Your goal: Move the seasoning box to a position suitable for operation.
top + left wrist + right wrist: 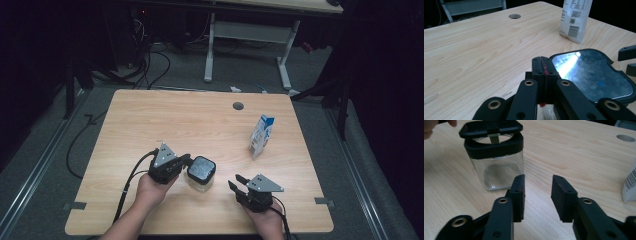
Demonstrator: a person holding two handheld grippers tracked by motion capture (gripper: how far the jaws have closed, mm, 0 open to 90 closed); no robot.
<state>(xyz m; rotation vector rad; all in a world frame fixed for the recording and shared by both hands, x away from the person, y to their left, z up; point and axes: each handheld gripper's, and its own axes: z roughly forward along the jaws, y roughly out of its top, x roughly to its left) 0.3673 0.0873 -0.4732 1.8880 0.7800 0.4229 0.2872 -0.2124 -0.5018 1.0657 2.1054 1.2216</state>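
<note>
**Two tongs at a lidded glass jar on a pale wood desk**

Two tongs work near the desk's [150, 120] front edge. The left tongs [543, 65] are pressed fully together, with a thin red strip pinched between them; they sit right at the black lid [594, 72] of the jar [201, 173], touching or just beside its rim. The right tongs [537, 195] stand partly apart with nothing between them, pointing at the jar from a short way off.

The jar is a square clear glass one with a black collar, standing upright near the middle of the front edge; in the right gripper view its lid sits tilted, raised on one side. A white and blue carton [261, 135] stands upright nearer the right edge, well apart from the jar.

Light wood grain covers the desk, with a round cable hole [238, 106] near the far edge. Around it lies grey carpet; black cables [150, 65] trail on the floor beyond the far left corner, and a white table frame [250, 45] stands behind in a dark room.
</note>
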